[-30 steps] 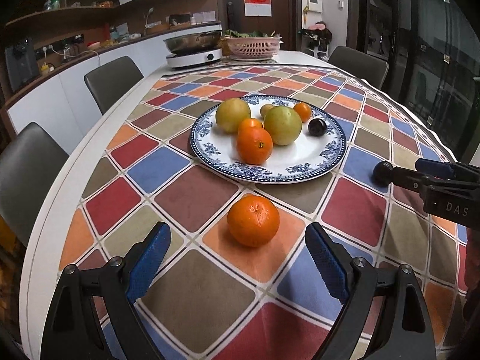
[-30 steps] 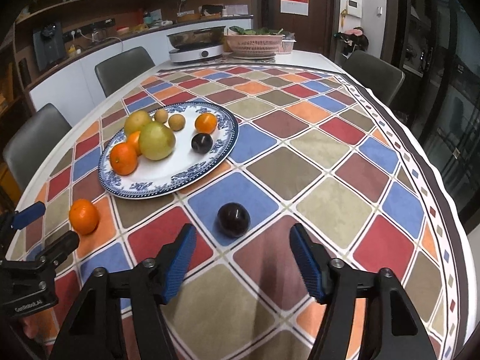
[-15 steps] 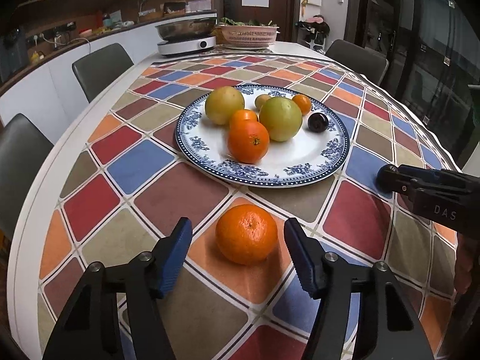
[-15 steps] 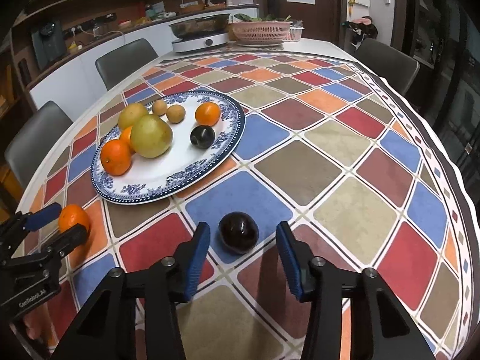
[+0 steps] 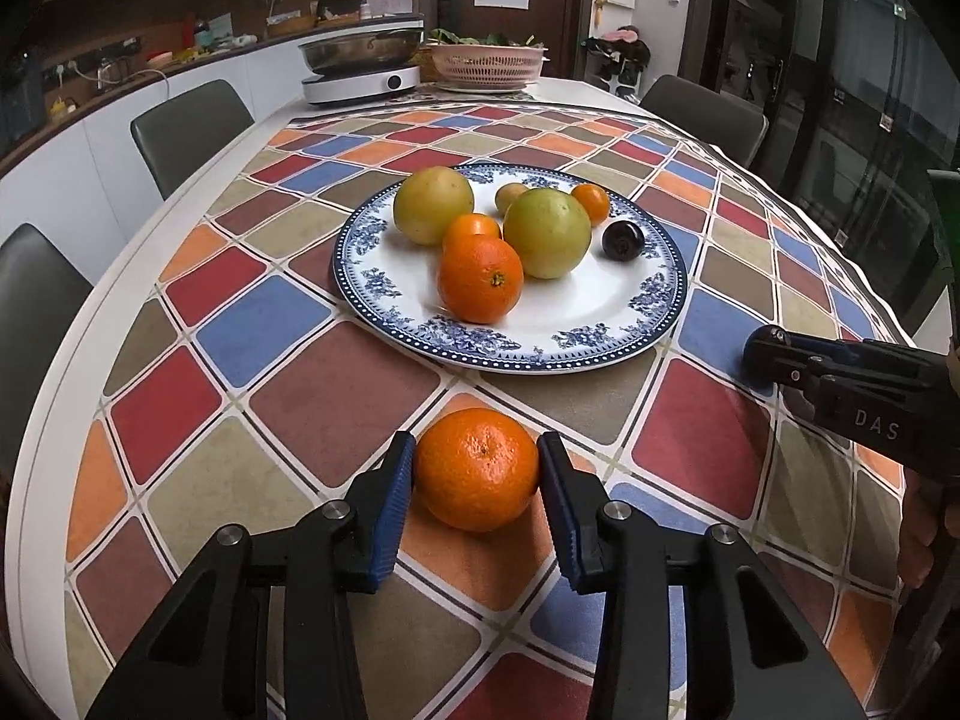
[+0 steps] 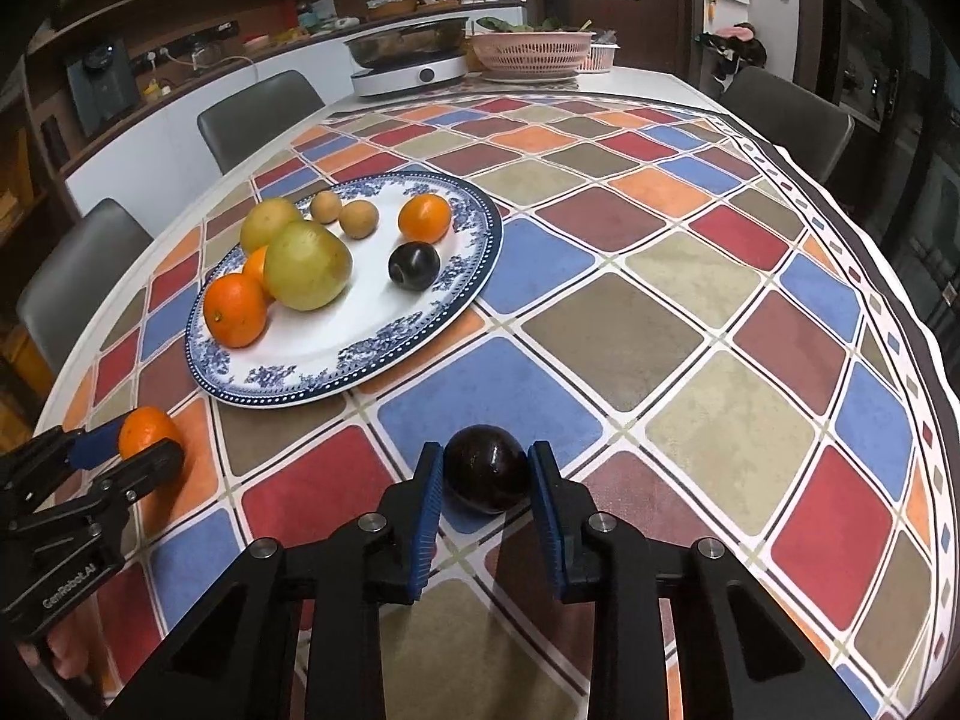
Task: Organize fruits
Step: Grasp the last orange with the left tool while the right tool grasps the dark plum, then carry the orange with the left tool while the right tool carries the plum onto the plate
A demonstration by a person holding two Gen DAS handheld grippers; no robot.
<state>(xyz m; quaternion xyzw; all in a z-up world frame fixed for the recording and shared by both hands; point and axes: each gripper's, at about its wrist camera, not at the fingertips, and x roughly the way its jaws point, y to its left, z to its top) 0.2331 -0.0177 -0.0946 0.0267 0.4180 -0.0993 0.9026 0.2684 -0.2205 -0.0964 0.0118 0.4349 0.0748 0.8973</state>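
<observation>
Your left hand-held gripper point(image 5: 477, 468) went from wide open to closed: its jaws have just been closing, and the blue pads point(image 5: 393, 504) now press both sides of the round orange tangerine point(image 5: 477, 468) on the checkered cloth. Your right hand-held gripper point(image 6: 486, 477) did the same, edging down and forward, pads point(image 6: 429, 510) now clamped on the dark glossy plum point(image 6: 487, 476).

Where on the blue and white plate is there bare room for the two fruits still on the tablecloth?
The plate is bare across its near half, between the big orange, the dark plum and the near rim. The far half is crowded with green and orange fruit.
</observation>
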